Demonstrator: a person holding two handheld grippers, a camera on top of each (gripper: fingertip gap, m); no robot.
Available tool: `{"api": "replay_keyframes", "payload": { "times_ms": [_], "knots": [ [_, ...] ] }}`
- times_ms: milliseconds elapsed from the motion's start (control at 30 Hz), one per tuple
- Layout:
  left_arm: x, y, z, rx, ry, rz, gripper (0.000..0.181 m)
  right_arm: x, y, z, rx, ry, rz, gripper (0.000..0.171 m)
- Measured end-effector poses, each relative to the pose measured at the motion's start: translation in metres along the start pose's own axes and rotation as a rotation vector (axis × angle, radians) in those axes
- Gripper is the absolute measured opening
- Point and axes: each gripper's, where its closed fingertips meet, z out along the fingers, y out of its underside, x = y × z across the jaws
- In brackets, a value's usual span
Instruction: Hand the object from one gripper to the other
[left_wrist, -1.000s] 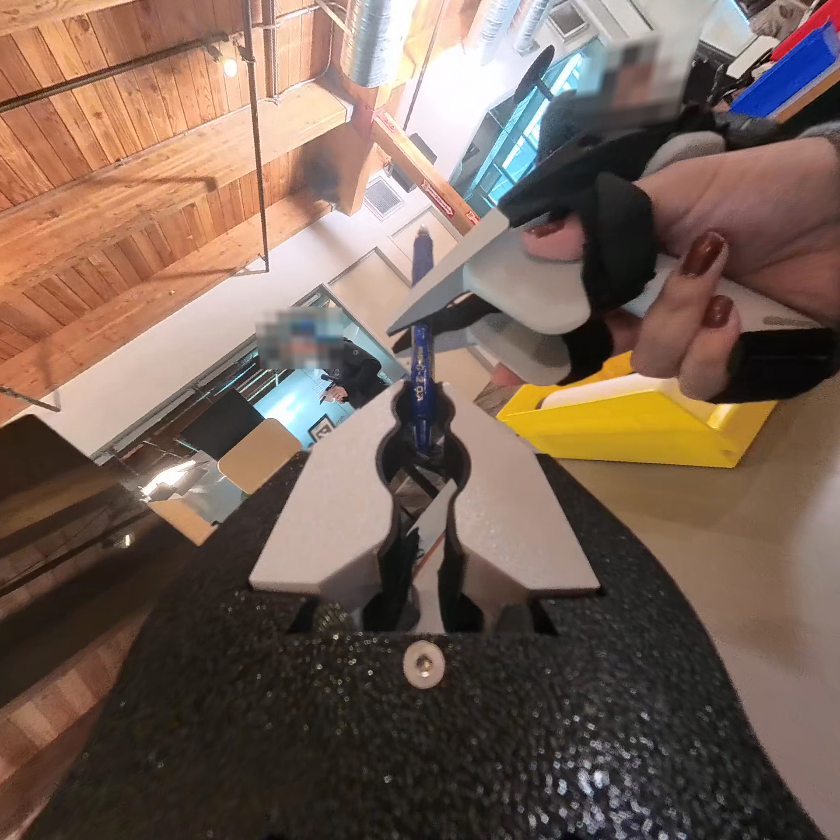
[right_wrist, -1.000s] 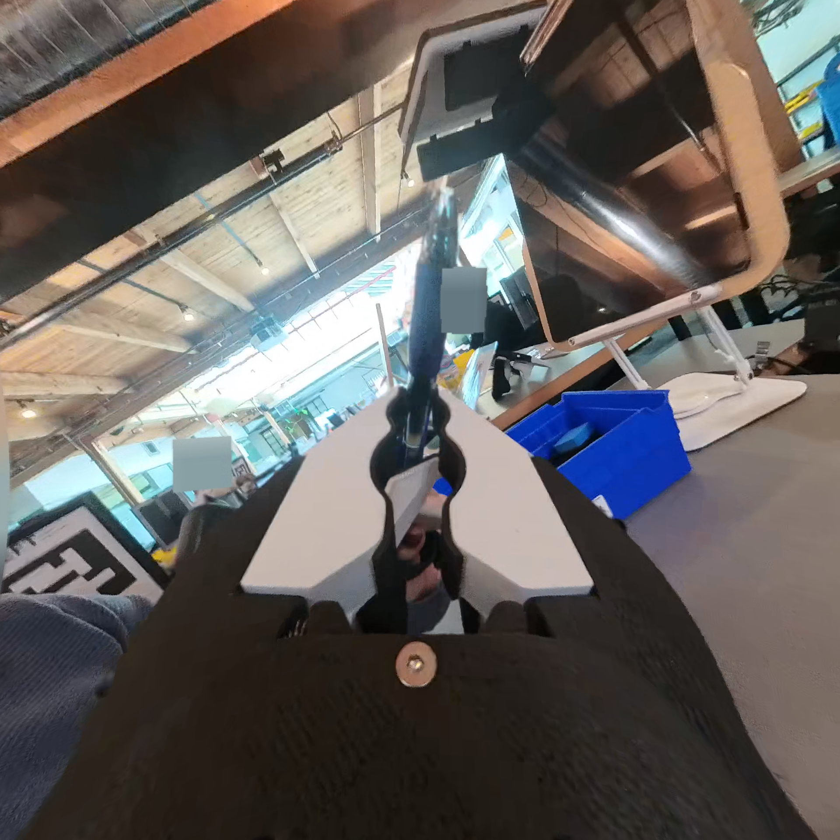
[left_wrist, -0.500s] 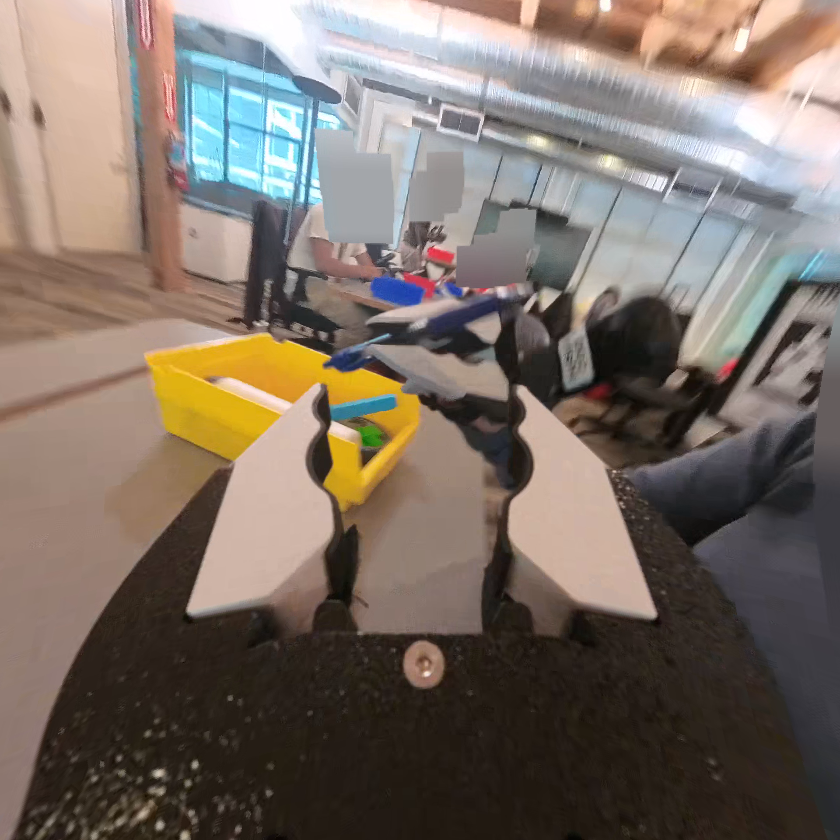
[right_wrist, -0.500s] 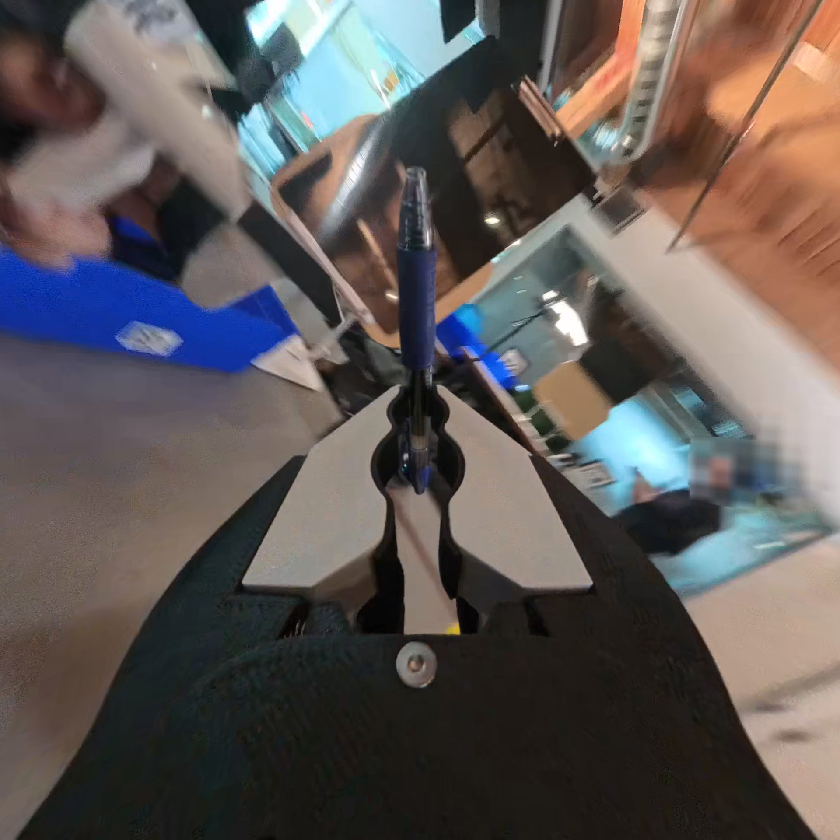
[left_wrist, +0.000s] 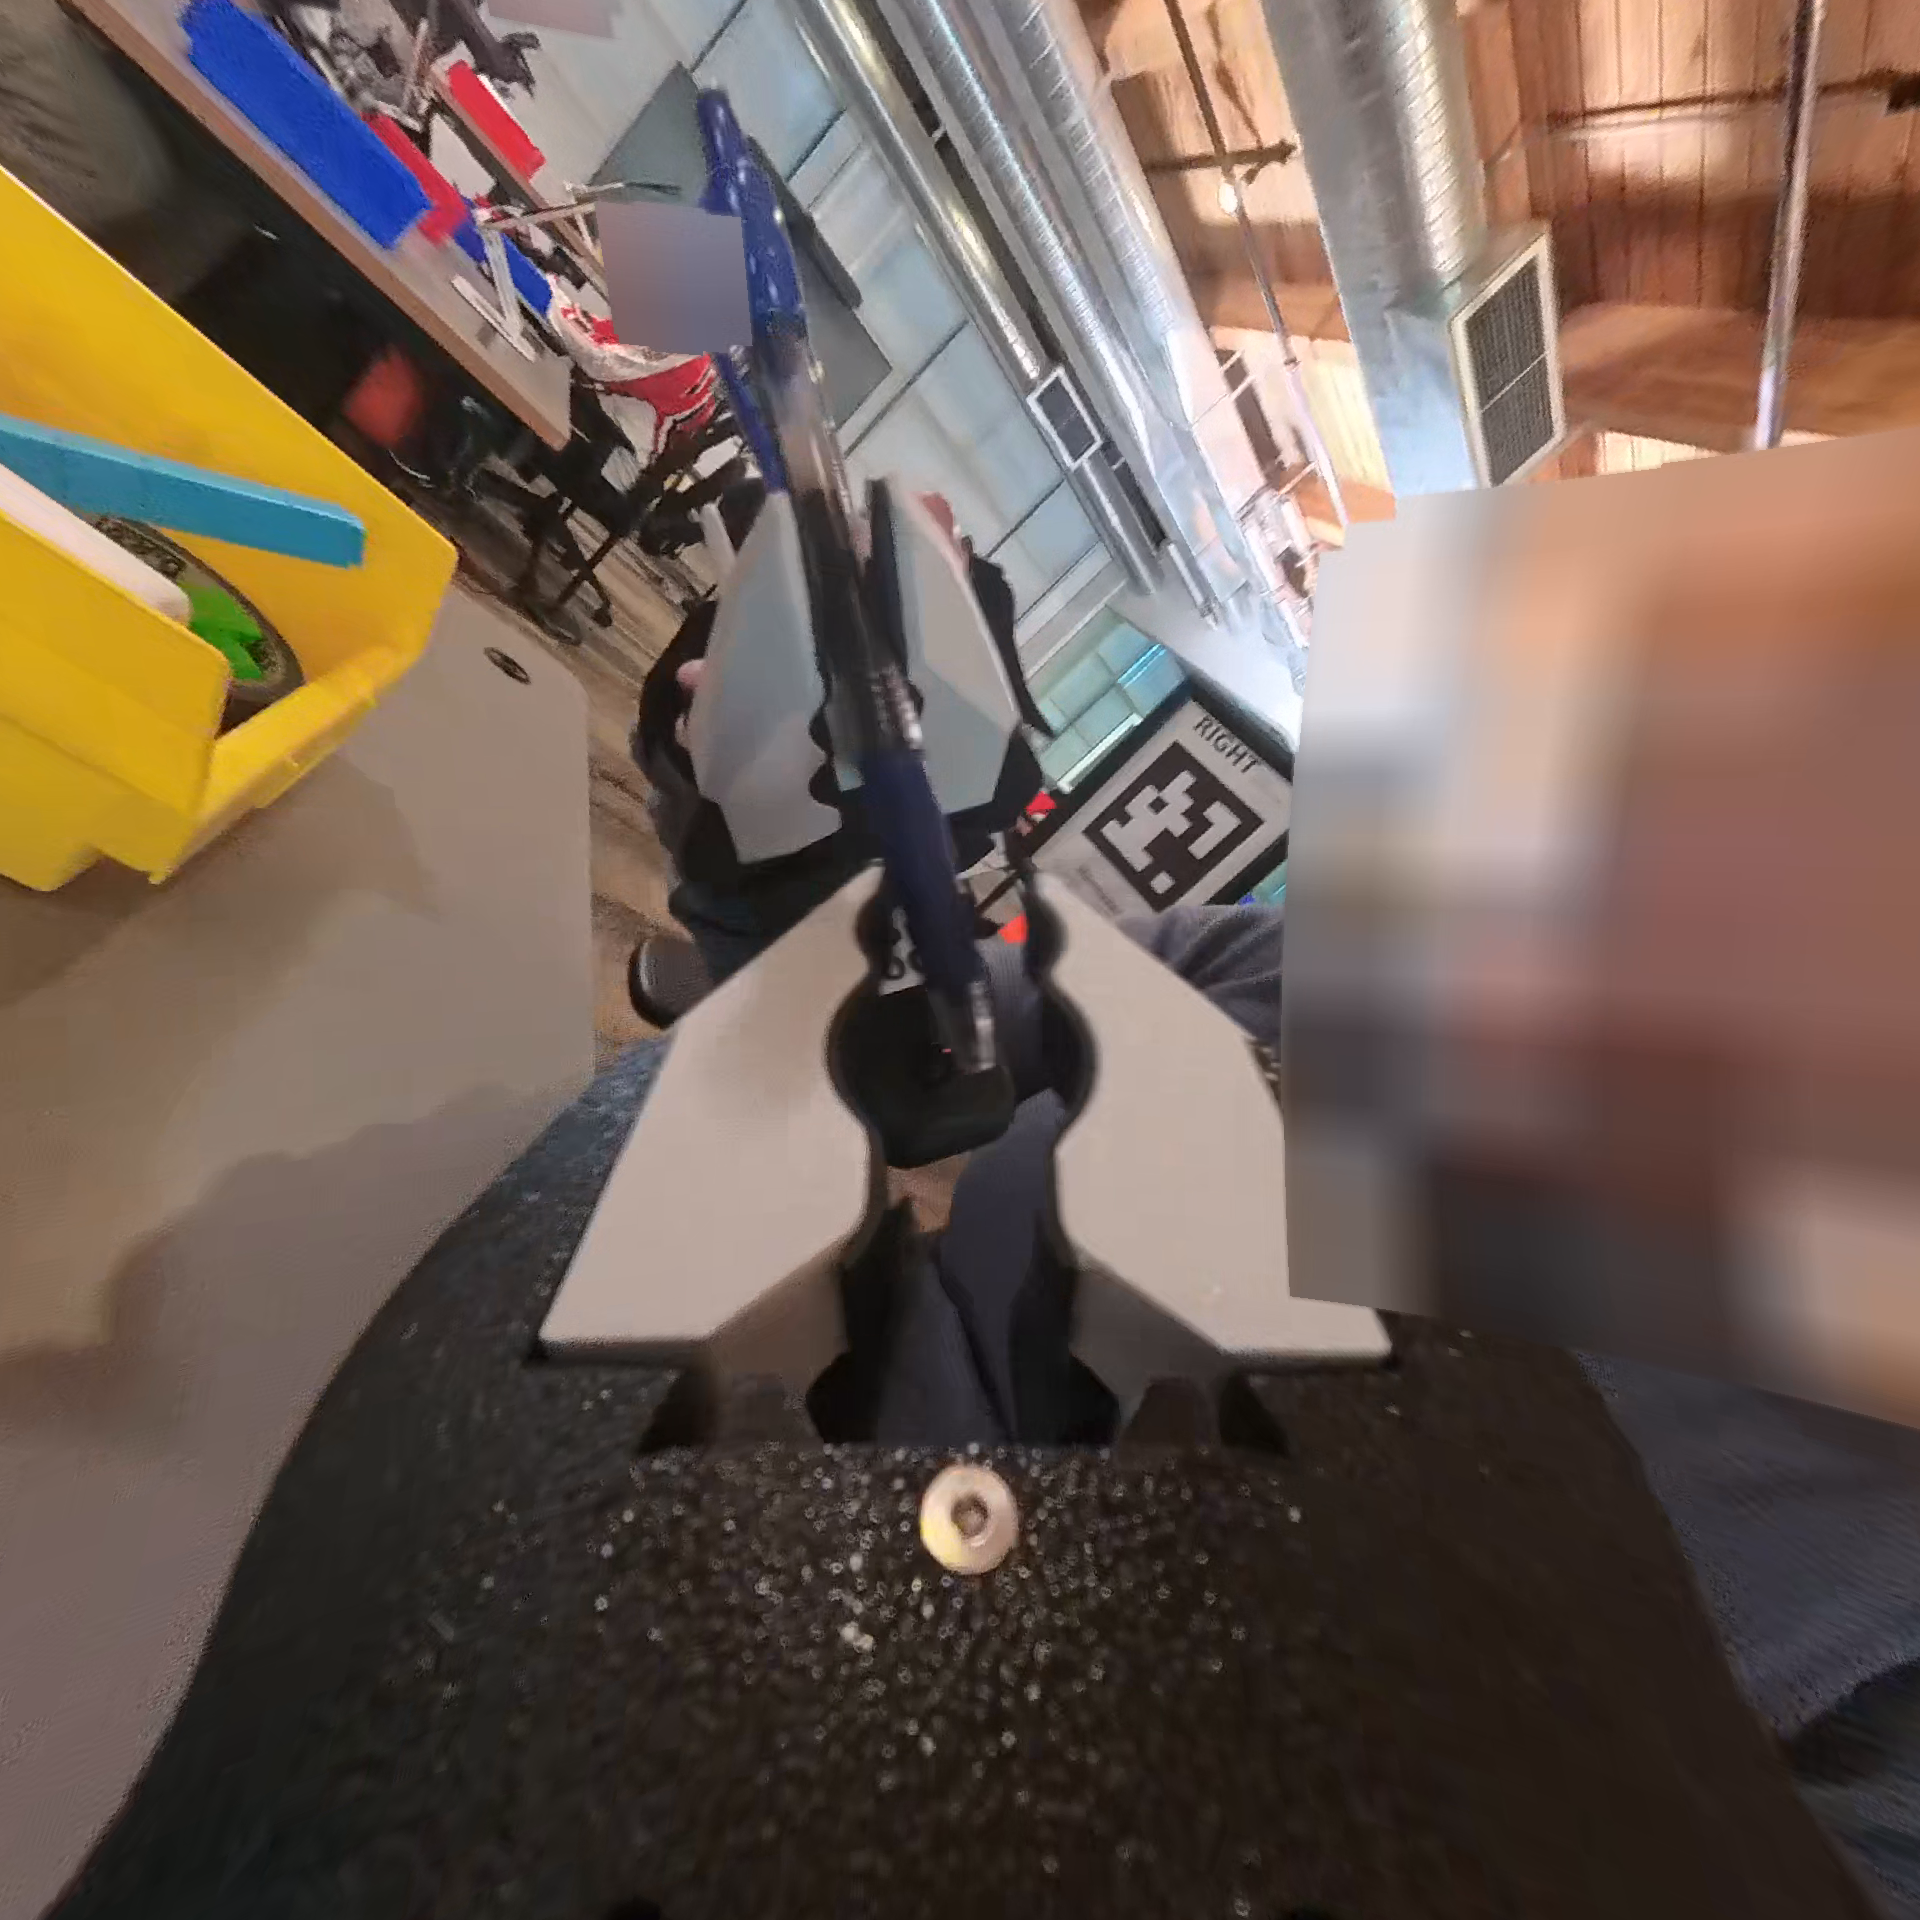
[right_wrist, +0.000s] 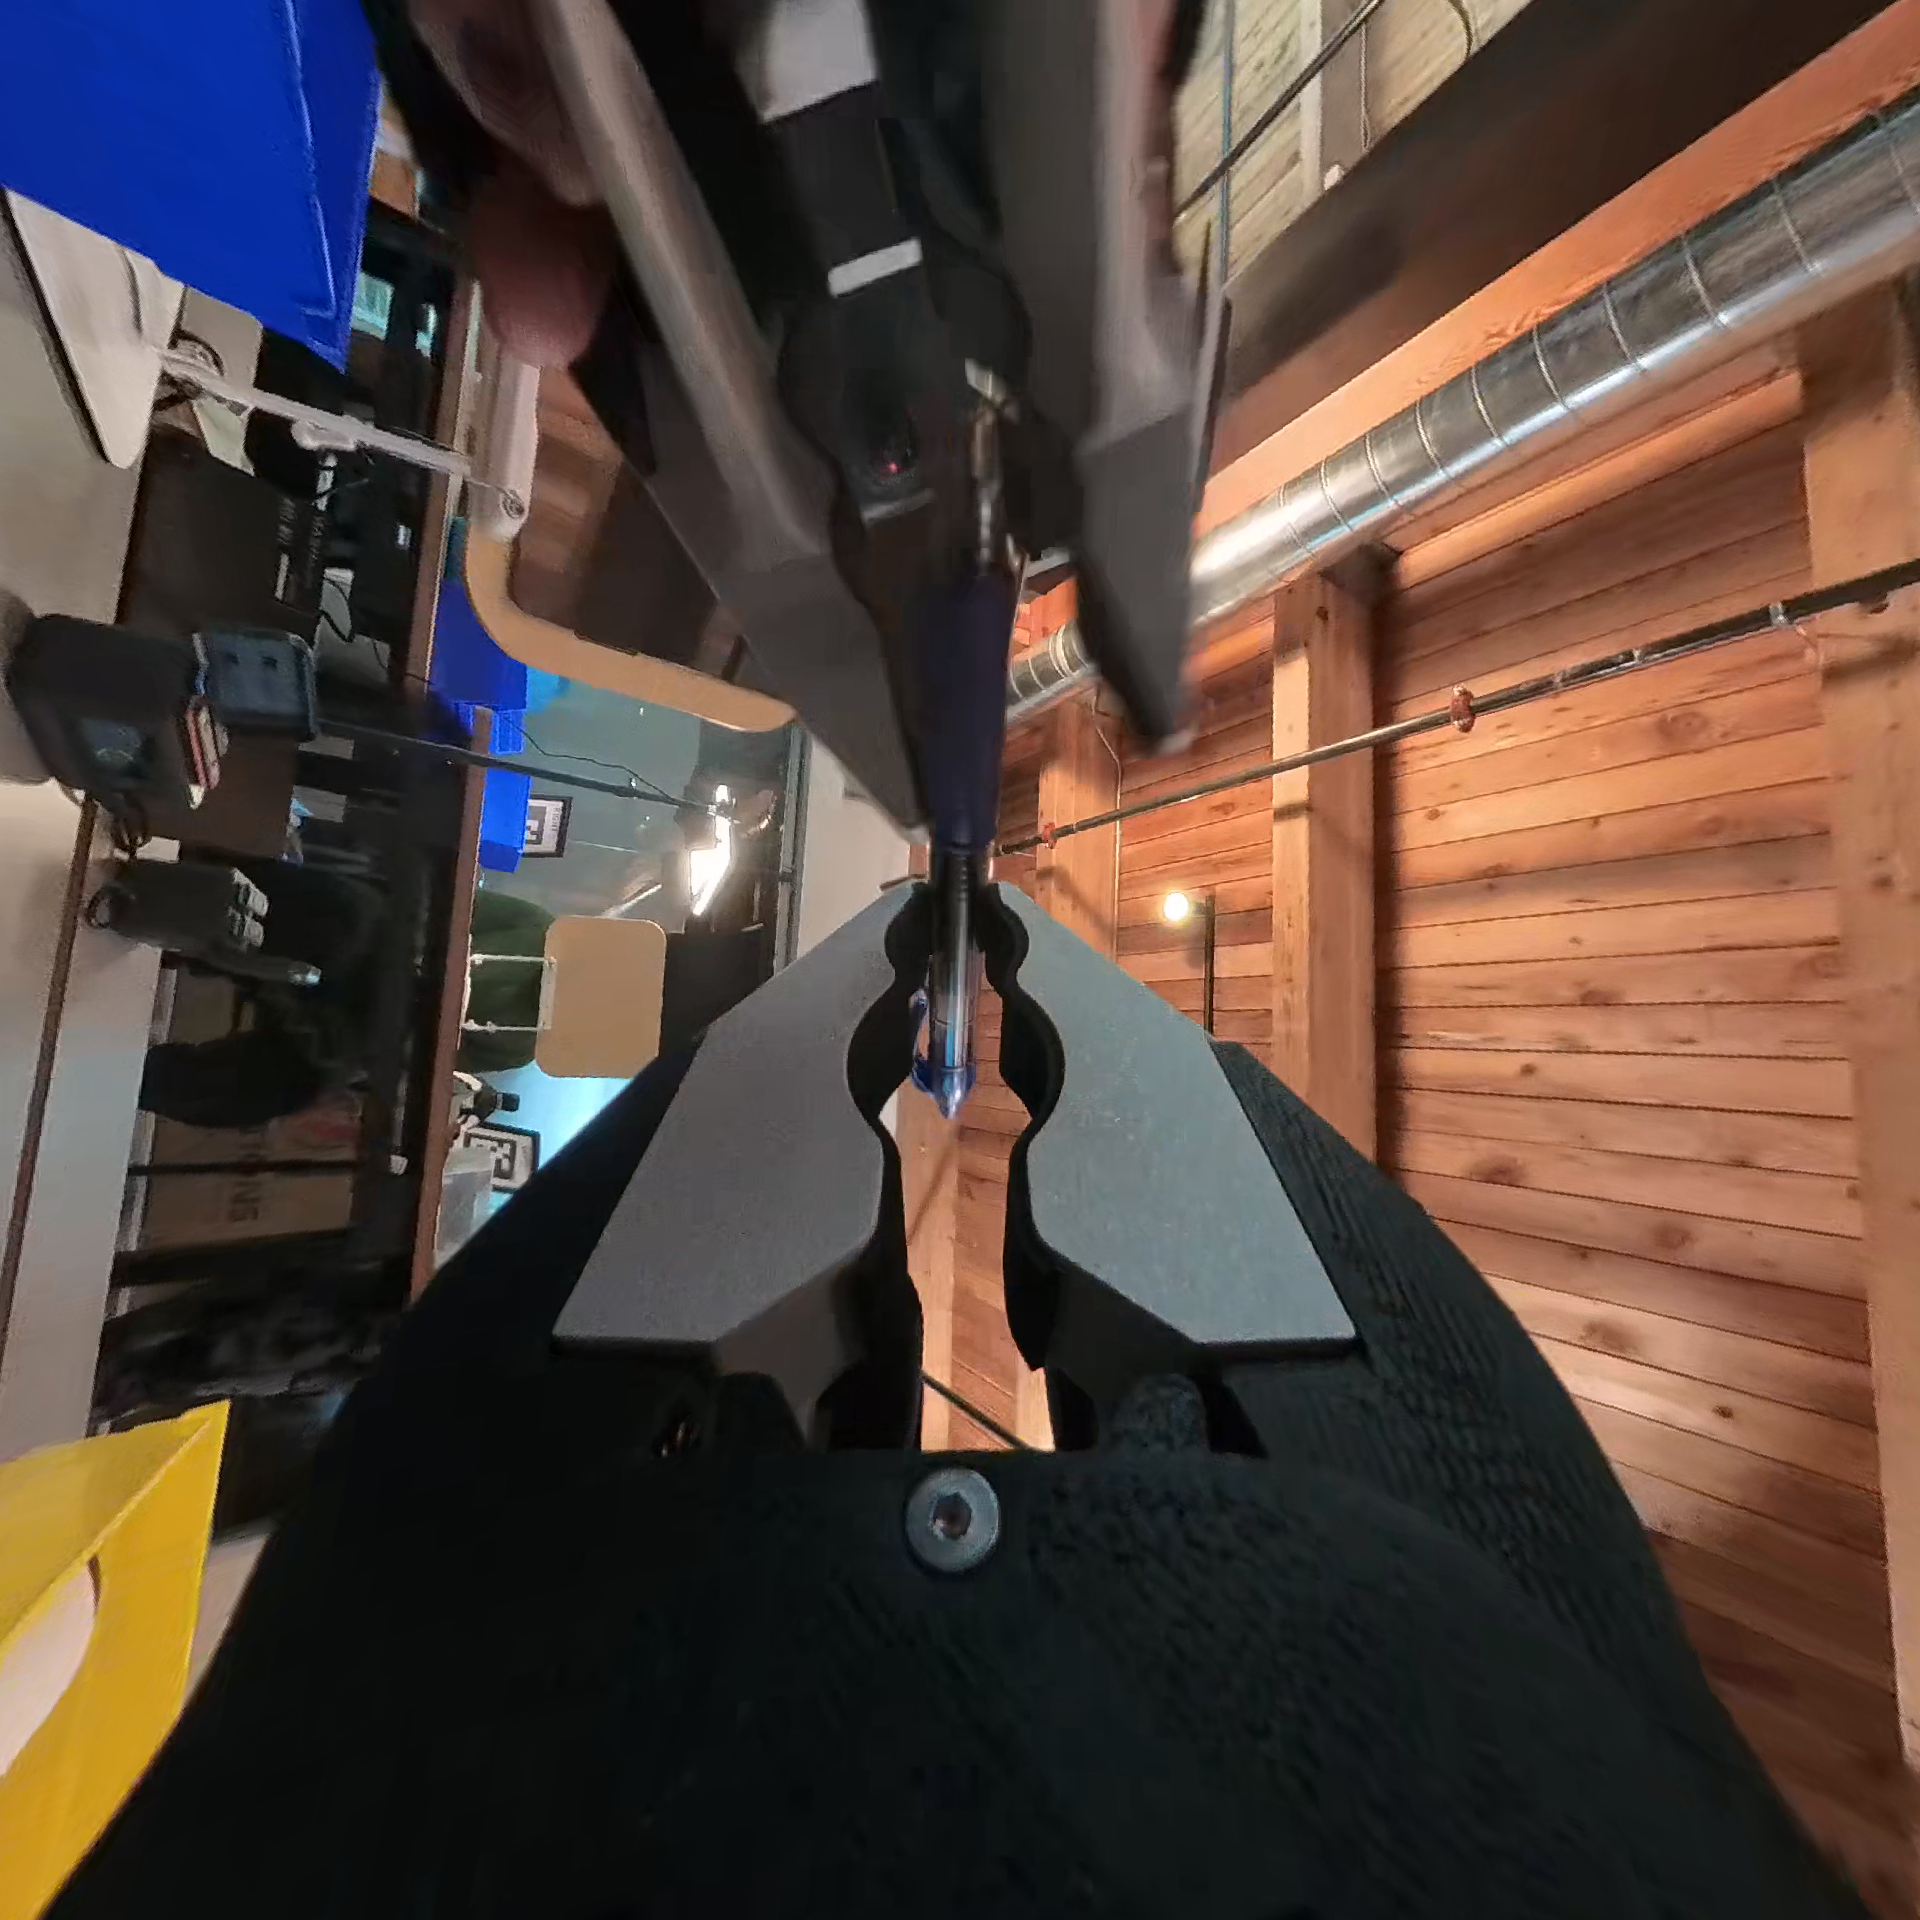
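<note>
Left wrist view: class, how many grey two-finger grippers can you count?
2. The left gripper fills the foreground, open around the dark-blue pen's tip; the right gripper beyond is shut on its barrel.

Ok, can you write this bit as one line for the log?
right claw: shut on blue pen | left claw: open around pen's other end

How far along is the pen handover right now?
Done: the blue pen with a clear barrel is in the air, clamped in the right gripper. In hand: the left gripper is open, its fingers either side of the pen's tip end, not yet closed. Left: close the left gripper, then release the right.
</note>
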Motion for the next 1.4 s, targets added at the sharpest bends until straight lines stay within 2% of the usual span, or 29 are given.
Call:
{"api": "replay_keyframes", "payload": {
  "times_ms": [33,100,167,200,400,467,567,633,700,800,867,967,1067,1167,1267,1400],
  "knots": [
    [-0.003,0.002,0.0,-0.012,-0.02,0.023,0.013,0.001,-0.002,0.0,0.006,-0.002,0.028,0.008],
    [-0.01,0.001,-0.001,-0.01,-0.079,0.087,0.01,0.002,-0.003,0.001,0.018,-0.031,0.16,0.015],
    [-0.012,-0.011,-0.007,0.049,-0.124,0.179,0.01,0.002,-0.002,0.002,0.048,-0.11,0.442,0.039],
    [-0.012,-0.017,-0.012,0.082,-0.145,0.22,0.009,0.004,-0.002,0.003,0.068,-0.154,0.614,0.046],
    [-0.022,-0.04,-0.043,0.156,-0.367,0.663,0.008,0.03,0.004,-0.005,0.279,-0.371,1.534,0.048],
    [-0.018,-0.045,-0.05,0.196,-0.385,0.771,0.008,0.036,0.014,-0.005,0.318,-0.396,1.73,0.059],
    [-0.025,-0.052,-0.064,0.183,-0.553,0.926,0.008,0.037,0.028,-0.005,0.315,-0.401,1.906,0.066],
    [-0.035,-0.056,-0.075,0.079,-0.769,1.101,0.008,0.027,0.036,-0.002,0.224,-0.413,1.891,0.08],
    [-0.042,-0.057,-0.085,-0.099,-1.0,1.316,0.008,0.017,0.038,-0.003,0.139,-0.433,1.771,0.083],
    [-0.044,-0.055,-0.091,-0.406,-1.261,1.619,0.009,-0.001,0.029,-0.004,0.021,-0.474,1.414,0.08],
    [-0.044,-0.052,-0.088,-0.554,-1.342,1.723,0.01,-0.019,0.018,-0.005,-0.054,-0.537,1.113,0.075],
    [-0.046,-0.046,-0.079,-0.626,-1.337,1.77,0.009,-0.04,0.005,-0.006,-0.11,-0.592,0.781,0.058],
    [-0.046,-0.043,-0.076,-0.645,-1.323,1.781,0.009,-0.048,0.002,-0.006,-0.135,-0.592,0.636,0.034],
    [-0.043,-0.041,-0.074,-0.635,-1.285,1.756,0.009,-0.047,0.008,-0.004,-0.152,-0.557,0.609,0.014],
    [-0.042,-0.041,-0.072,-0.585,-1.258,1.7,0.01,-0.046,0.009,-0.005,-0.156,-0.574,0.649,0.014],
    [-0.031,-0.049,-0.07,-0.409,-1.211,1.604,0.013,-0.043,0.009,-0.002,-0.143,-0.542,0.716,0.012]
  ]
}}
